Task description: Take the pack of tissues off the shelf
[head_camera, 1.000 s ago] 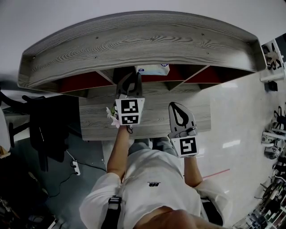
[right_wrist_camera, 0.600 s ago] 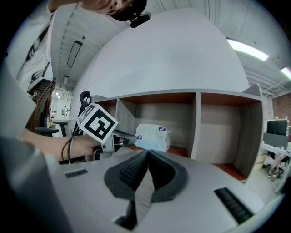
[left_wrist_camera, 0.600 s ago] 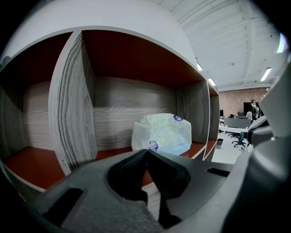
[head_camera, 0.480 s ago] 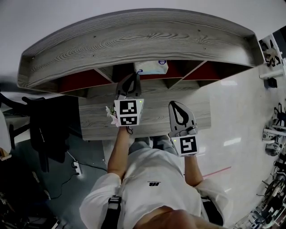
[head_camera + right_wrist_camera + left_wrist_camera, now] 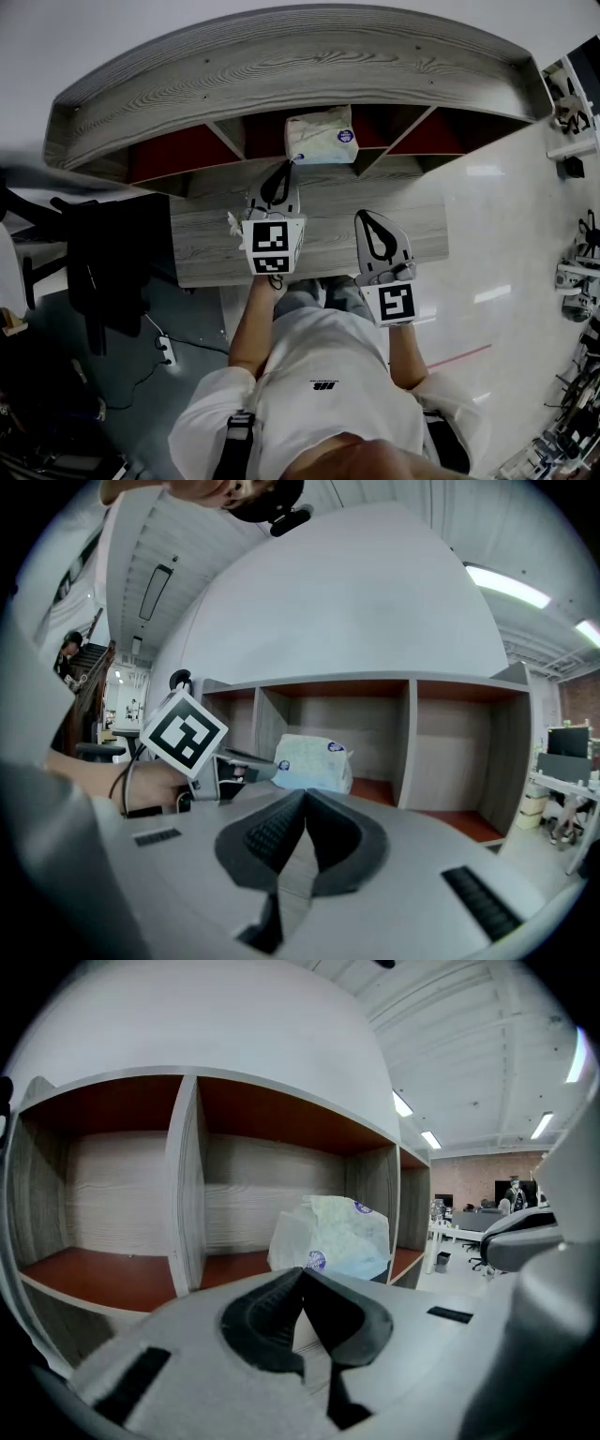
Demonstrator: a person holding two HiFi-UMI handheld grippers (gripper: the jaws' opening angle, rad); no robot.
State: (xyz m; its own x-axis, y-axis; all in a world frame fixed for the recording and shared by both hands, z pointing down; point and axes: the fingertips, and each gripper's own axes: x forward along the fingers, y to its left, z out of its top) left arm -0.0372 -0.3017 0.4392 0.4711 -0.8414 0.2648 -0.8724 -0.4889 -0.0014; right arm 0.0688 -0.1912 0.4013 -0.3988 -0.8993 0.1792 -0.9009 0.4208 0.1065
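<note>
Pack of tissues (image 5: pixel 321 137): we see it at the front lip of a middle compartment of the shelf (image 5: pixel 281 84)
Left gripper (image 5: pixel 286 167): jaws pinched on the pack's near corner
Right gripper (image 5: pixel 368 217): we find its jaws together, empty; over the desk (image 5: pixel 206 248), short of the shelf

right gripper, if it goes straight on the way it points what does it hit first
Probably the pack, seen just past the tips of the right gripper, at the middle bay of the shelf. Depth is unclear; if it slips past, the bay's back wall is next.
</note>
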